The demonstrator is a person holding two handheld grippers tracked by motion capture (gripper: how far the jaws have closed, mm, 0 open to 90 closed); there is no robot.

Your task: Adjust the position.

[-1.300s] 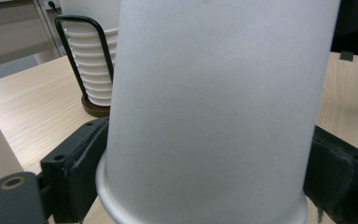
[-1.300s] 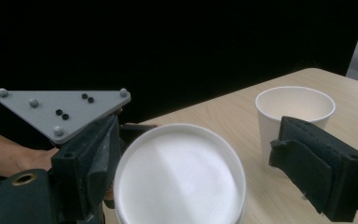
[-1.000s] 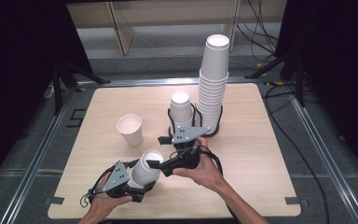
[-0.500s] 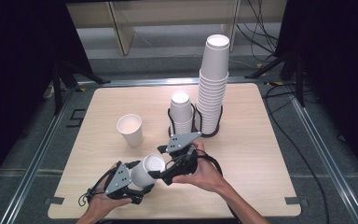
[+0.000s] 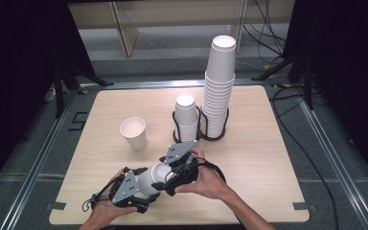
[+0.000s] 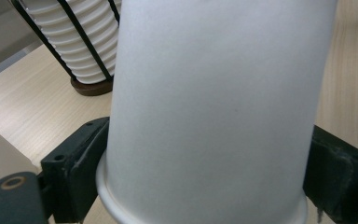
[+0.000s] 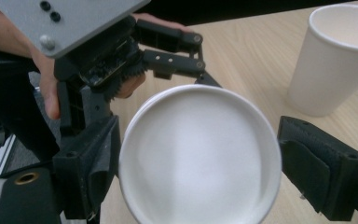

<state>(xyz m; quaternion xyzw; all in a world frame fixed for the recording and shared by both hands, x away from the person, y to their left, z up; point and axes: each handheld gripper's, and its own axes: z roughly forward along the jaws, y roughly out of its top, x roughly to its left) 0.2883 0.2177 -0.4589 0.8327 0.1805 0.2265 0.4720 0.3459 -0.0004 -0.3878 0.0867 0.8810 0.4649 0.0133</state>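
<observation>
A white paper cup [image 5: 152, 176] lies on its side just above the table's near edge. My left gripper [image 5: 146, 188] is shut on it near the rim; in the left gripper view both jaws press the cup [image 6: 214, 102] wall. My right gripper [image 5: 166, 180] faces it from the right, its jaws on either side of the cup's base [image 7: 198, 154]. The left jaw sits close against the base and a thin gap shows at the right one, so that gripper [image 7: 198, 175] is open. The left gripper [image 7: 121, 60] and its hand show behind the cup.
An upright empty cup [image 5: 134, 133] stands left of centre on the wooden table [image 5: 268, 143]. Behind the hands, a wire holder carries a short cup stack [image 5: 186, 117], with a tall stack [image 5: 219, 86] beside it. Dark floor and cables surround the table.
My right gripper has come down and to the left, from beside the wire holder to the base of the cup. The left gripper has kept still with the cup.
</observation>
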